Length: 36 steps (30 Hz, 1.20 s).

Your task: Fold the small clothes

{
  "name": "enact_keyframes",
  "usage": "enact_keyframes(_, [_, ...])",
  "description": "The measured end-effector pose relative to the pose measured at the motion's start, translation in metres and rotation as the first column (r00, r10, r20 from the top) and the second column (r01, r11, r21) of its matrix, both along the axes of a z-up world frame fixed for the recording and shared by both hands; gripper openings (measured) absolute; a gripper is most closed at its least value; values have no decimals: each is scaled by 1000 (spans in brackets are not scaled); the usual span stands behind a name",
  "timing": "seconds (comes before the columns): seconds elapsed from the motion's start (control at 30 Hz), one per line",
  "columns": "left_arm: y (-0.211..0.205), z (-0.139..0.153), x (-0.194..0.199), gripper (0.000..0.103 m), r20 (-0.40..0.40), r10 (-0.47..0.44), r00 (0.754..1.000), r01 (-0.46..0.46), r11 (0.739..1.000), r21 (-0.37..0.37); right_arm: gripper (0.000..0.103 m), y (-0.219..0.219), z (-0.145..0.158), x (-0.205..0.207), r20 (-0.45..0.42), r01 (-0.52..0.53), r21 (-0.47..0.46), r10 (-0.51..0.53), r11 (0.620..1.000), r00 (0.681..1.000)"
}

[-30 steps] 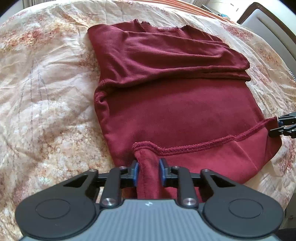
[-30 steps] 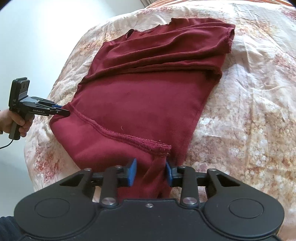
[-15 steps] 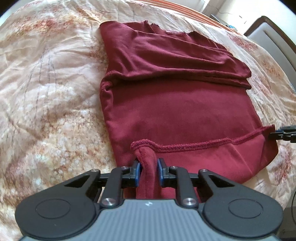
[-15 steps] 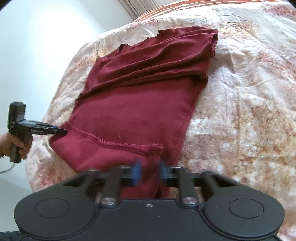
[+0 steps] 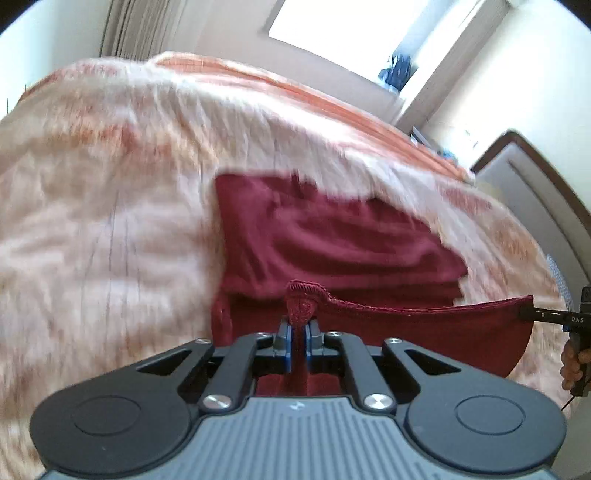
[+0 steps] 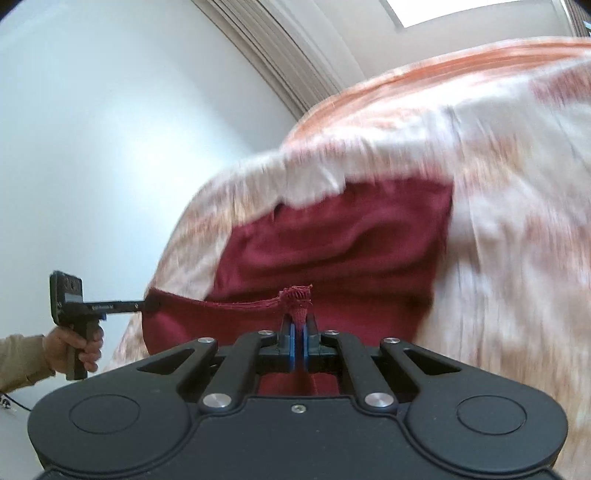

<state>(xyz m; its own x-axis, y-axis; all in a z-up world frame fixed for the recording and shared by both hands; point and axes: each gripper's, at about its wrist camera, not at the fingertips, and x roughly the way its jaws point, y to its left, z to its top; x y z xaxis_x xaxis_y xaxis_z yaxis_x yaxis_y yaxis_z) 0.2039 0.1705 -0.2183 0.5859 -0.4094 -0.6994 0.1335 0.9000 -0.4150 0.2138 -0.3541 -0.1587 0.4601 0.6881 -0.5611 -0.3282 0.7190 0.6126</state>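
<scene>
Your left claw (image 5: 298, 341) is pinching the near-left hem corner of the maroon shirt (image 5: 332, 243) — its blue pads have just been closing, w/ a bunched tuft of stitched hem sticking up between them. Your right claw (image 6: 298, 341) is pressed together on the near-right hem corner, cloth between its pads too.

The hem (image 5: 424, 309) runs taut as a straight line btw the two claws, lifted off the bed (image 5: 110, 221); below it the cloth hangs like a curtain. The far part of the shirt lies on the quilt, folded sleeves across it.

Edges & room: in the left wrist view the shirt's left edge sits about mid-bed, w/ wide bare quilt to the left and far side. In the right wrist view the right edge has bare quilt beyond it on the right; on the left the bed's rounded edge drops off to a plain wall (image 6: 110, 147).

Count: 1 shirt, 2 claws, 2 hands seen — your left hand (image 6: 74, 349) w/ a beige sleeve (image 6: 18, 362) in the right wrist view, your right hand (image 5: 574, 363) at the frame edge in the left wrist view. 1 bright window (image 5: 351, 33), 1 dark-framed headboard (image 5: 535, 184) far right.

Hard to make out: quilt pattern and the shirt's far edge are motion-blurred; neckline can't be made out. The hanging part of the shirt is hidden behind each claw body, so its lower fold is cut off.
</scene>
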Motion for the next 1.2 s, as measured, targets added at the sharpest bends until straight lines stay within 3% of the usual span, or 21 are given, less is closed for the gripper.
enact_keyframes(0.13, [11, 20, 59, 6, 102, 26, 994, -21, 999, -48, 4, 1, 24, 61, 97, 9, 7, -9, 1000, 995])
enact_keyframes(0.23, [6, 26, 113, 6, 156, 9, 988, -6, 1000, -21, 4, -1, 21, 119, 121, 32, -13, -30, 999, 992])
enact_keyframes(0.37, [-3, 3, 188, 6, 161, 14, 987, -18, 1000, 26, 4, -5, -23, 197, 56, 91, -68, -87, 994, 995])
enact_keyframes(0.53, [-23, -46, 241, 6, 88, 14, 996, -27, 988, 153, 5, 12, -85, 242, -42, 121, -185, -131, 975, 990])
enact_keyframes(0.57, [-27, -55, 245, 6, 72, 15, 997, -28, 983, 181, 8, 16, -92, 244, -52, 126, -205, -139, 971, 989])
enact_keyframes(0.6, [-30, -61, 247, 7, 62, 16, 998, -29, 978, 207, 18, 19, -99, 245, -59, 143, -235, -161, 961, 985])
enact_keyframes(0.63, [-33, -65, 246, 9, 56, 14, 998, -27, 972, 235, 37, 20, -103, 245, -58, 168, -268, -190, 949, 980])
enact_keyframes(0.73, [-35, -61, 235, 38, 88, 54, 995, -78, 951, 298, 53, 15, -94, 230, 5, 232, -310, -242, 922, 970])
enact_keyframes(0.8, [-27, -48, 219, 45, 144, 74, 987, -115, 947, 299, 54, 14, -77, 209, 100, 259, -349, -239, 901, 966])
enact_keyframes(0.87, [-18, -37, 196, 52, 163, 72, 984, -109, 967, 231, 57, 18, -61, 183, 156, 241, -342, -199, 908, 968])
enact_keyframes(0.93, [-13, -35, 175, 61, 156, 76, 985, -107, 975, 195, 65, 29, -52, 154, 192, 190, -337, -130, 922, 973])
enact_keyframes(1.07, [-14, -54, 132, 61, 79, 46, 996, -64, 969, 239, 68, 51, -67, 108, 193, 93, -371, -21, 924, 981])
enact_keyframes(1.1, [-17, -61, 124, 61, 56, 36, 998, -51, 959, 278, 68, 56, -74, 101, 175, 75, -410, -2, 909, 985])
enact_keyframes(1.2, [-16, -72, 103, 63, 31, 23, 999, -32, 941, 336, 65, 57, -91, 82, 161, 101, -586, -6, 804, 987])
